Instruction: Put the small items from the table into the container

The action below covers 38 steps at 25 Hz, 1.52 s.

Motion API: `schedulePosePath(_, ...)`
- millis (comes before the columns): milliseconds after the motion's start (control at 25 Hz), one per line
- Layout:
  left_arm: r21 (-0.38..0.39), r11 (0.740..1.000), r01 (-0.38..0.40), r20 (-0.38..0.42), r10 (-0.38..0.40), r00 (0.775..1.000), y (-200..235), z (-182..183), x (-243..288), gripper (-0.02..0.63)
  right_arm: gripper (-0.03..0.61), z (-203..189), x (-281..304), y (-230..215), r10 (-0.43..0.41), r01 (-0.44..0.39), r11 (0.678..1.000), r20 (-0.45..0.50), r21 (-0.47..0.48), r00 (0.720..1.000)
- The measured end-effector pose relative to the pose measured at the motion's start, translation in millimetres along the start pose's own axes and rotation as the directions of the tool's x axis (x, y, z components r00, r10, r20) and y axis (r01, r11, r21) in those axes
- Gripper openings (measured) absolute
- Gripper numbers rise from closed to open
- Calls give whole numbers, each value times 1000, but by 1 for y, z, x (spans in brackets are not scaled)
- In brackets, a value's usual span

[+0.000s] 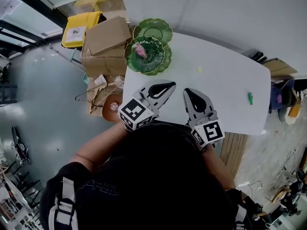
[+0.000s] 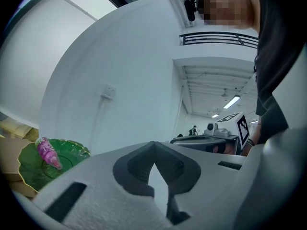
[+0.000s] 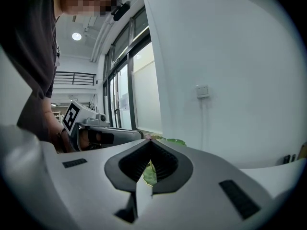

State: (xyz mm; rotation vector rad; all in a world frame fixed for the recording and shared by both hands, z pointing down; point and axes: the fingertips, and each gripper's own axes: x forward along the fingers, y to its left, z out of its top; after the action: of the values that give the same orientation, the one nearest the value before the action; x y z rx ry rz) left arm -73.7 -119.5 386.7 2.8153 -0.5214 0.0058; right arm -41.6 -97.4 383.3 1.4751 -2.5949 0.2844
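Both claws hang over the near edge of the white counter (image 1: 225, 95), side by side. The left claw (image 1: 171, 86) is closed and holds nothing. The right claw (image 1: 187, 91) is closed too, and it is empty.

Two green dishes sit at the far left corner. The near dish (image 1: 160, 61) already has a pink thing (image 1: 139, 50) in it. Two small things are left on the counter. A yellow bit (image 1: 199, 69) lies in the middle, just past the claws. A green bit (image 1: 250, 97) lies far to the right, close to the edge.

I think the next job is to pick up the yellow bit, since it is closest.

To do it well:
- Open the right claw first, before it gets to the yellow bit. A closed claw would just push it away.
- Go low to the counter, with one jaw on each side of the bit.
- Squeeze softly. The bit is tiny and could pop out.
- Carry it left to the near dish and let go over the middle, next to the pink thing.
- Keep the left claw out of the way, because the two claws are close together.
- Be extra careful with the green bit later. A bump could knock it off the edge.
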Motion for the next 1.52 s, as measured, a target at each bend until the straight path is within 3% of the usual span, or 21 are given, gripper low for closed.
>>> schedulePosePath(360,1,993,-120,-4,120,993,-48,-12,90,5,17,-11,-76,-100,64,-63,997,-8,45,998)
schedulePosePath(800,11,958,-288,4,288,958,-89,-17,144,5,17,-11,-125,-186,180,-180,984,-1,7,984)
schedulePosePath(1120,13,945,-326,-7,326,945,-86,-24,148,5,17,-17,-129,-212,190,-190,982,-12,-5,982)
schedulePosePath(1520,-6,949,-314,-22,314,949,-75,-34,158,5,18,-22,-130,-221,176,-176,984,-23,8,984)
